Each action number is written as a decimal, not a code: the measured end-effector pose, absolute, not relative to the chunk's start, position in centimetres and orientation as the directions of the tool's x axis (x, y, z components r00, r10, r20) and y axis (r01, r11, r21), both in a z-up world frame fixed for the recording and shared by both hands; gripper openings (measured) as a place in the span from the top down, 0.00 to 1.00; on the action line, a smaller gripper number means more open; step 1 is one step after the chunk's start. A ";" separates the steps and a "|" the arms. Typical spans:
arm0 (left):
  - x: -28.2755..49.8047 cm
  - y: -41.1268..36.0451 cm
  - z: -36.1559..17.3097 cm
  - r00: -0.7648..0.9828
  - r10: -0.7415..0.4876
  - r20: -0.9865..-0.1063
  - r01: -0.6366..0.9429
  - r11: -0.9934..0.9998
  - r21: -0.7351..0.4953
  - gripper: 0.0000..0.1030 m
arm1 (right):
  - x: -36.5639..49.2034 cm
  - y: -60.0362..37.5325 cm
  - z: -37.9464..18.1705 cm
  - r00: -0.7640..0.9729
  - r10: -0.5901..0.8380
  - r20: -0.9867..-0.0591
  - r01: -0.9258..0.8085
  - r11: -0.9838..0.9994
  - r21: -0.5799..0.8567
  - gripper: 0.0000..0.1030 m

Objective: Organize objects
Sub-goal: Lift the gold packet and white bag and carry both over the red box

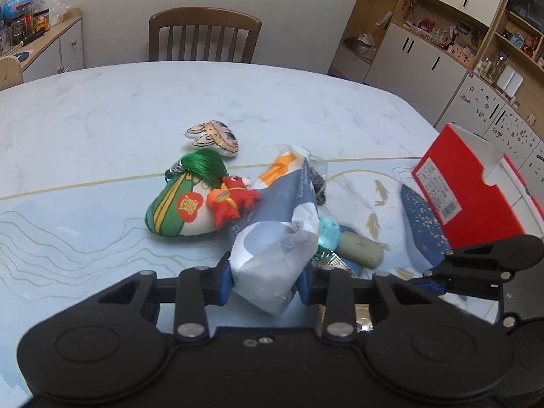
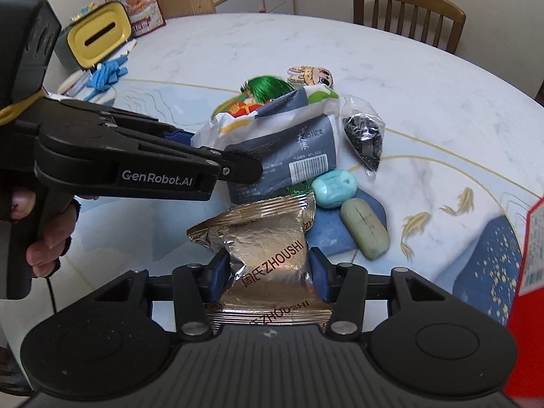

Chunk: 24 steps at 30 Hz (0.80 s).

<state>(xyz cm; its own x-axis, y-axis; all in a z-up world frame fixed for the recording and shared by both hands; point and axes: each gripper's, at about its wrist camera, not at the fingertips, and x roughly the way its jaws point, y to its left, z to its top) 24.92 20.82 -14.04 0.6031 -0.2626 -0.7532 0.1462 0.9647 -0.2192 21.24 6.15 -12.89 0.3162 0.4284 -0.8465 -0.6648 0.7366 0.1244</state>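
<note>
My left gripper point(image 1: 267, 280) is shut on a grey-and-white plastic package point(image 1: 275, 238), which lies across the pile; the same package point(image 2: 289, 149) shows in the right wrist view with the left gripper's fingers point(image 2: 204, 159) clamped on its near end. My right gripper point(image 2: 268, 273) is shut on a gold foil packet point(image 2: 265, 248) marked ZHOUSHI. Beside them lie a teal soap bar point(image 2: 334, 188), an olive soap bar point(image 2: 365, 233), a green-tasselled pouch point(image 1: 180, 207), a red toy point(image 1: 233, 200), a cartoon patch point(image 1: 214, 137) and a clear bag of dark bits point(image 2: 363, 139).
A red box point(image 1: 465, 187) stands at the right on the marble table point(image 1: 136, 102). A yellow-lidded tissue box point(image 2: 98, 34) and blue ribbon point(image 2: 108, 71) sit at the far left. Wooden chairs point(image 1: 204, 34) and cabinets ring the table. A hand point(image 2: 44, 234) holds the left gripper.
</note>
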 end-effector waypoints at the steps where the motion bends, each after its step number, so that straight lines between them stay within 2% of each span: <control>1: 24.6 20.7 -13.8 0.603 -0.266 -0.752 0.148 0.964 -0.222 0.67 | 21.0 5.7 -12.6 0.317 0.434 -0.843 -0.661 0.739 0.131 0.53; 24: 19.1 15.6 -7.4 0.648 -0.370 -0.665 0.197 0.925 -0.324 0.68 | 17.1 -5.6 -4.9 0.436 0.506 -0.744 -0.562 0.799 0.214 0.53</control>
